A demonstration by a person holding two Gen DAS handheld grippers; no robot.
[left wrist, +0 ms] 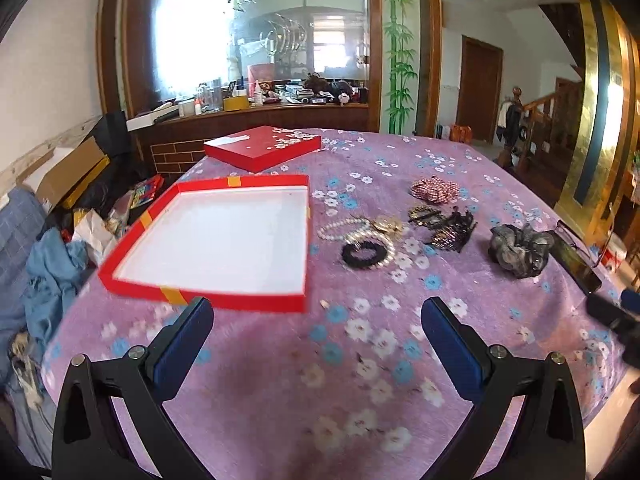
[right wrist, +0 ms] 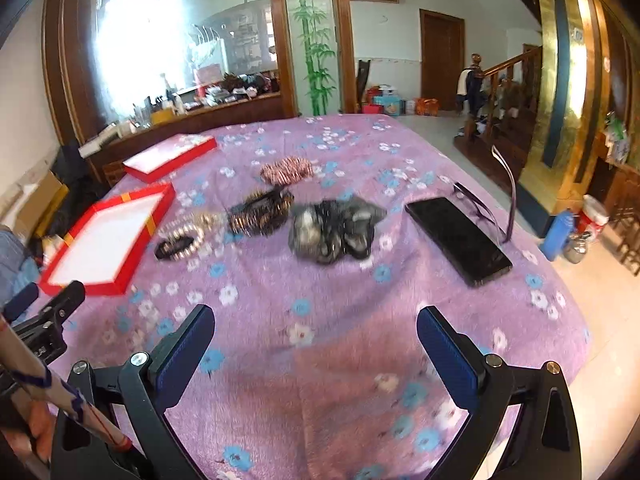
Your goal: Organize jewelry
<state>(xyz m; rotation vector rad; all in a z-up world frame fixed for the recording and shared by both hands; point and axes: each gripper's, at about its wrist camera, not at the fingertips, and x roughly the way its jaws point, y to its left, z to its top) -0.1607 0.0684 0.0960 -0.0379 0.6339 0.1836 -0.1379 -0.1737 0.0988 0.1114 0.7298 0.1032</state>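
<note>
An open red box with a white inside lies on the purple flowered cloth, its red lid behind it. Beside the box sit a pearl bracelet, a black bead bracelet, a gold piece, dark hair clips, a red checked scrunchie and a grey scrunchie. My left gripper hovers open just in front of the box. My right gripper hovers open, short of the grey scrunchie. Neither holds anything.
A black phone and glasses lie at the table's right side. The left gripper's tip shows at the right view's left edge. Clutter lies beyond the table's left edge. A wooden counter stands behind.
</note>
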